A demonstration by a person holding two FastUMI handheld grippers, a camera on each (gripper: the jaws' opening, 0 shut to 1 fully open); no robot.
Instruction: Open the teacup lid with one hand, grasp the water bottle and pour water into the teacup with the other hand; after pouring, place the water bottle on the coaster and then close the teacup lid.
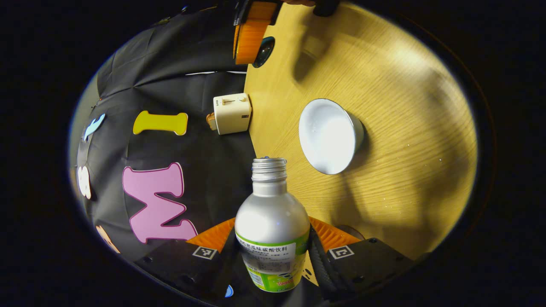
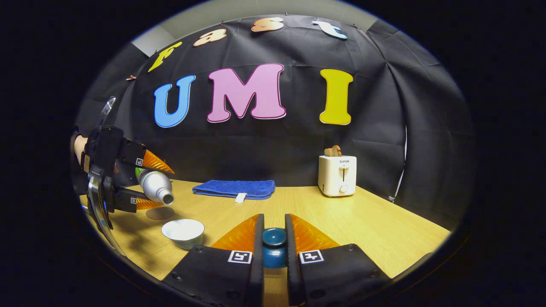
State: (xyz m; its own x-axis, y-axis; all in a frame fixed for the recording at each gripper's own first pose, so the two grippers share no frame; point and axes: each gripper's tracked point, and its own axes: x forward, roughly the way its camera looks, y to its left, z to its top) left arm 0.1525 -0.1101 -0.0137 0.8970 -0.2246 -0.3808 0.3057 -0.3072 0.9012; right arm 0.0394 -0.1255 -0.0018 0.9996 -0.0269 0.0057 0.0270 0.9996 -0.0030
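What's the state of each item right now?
Bottle: uncapped, tilted toward the cup, held in the left gripper.
Cup: lid off, open, standing on the table.
Lid: off the cup, clamped in the right gripper.
Coaster: bare, on the table beyond the cup.
Toaster: bread sticking up from the slot.
Towel: folded, flat.

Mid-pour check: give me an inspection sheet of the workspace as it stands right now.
Surface: wooden table, dry as far as visible.
Job's things: water bottle uncapped, tilted mouth-down above the white teacup; lid held off the cup; coaster bare.
Clutter: blue cloth, toaster with bread.
Grippers: left gripper clamps the bottle; right gripper clamps the lid.
Cables: nothing seen.
Surroundings: black cloth wall.
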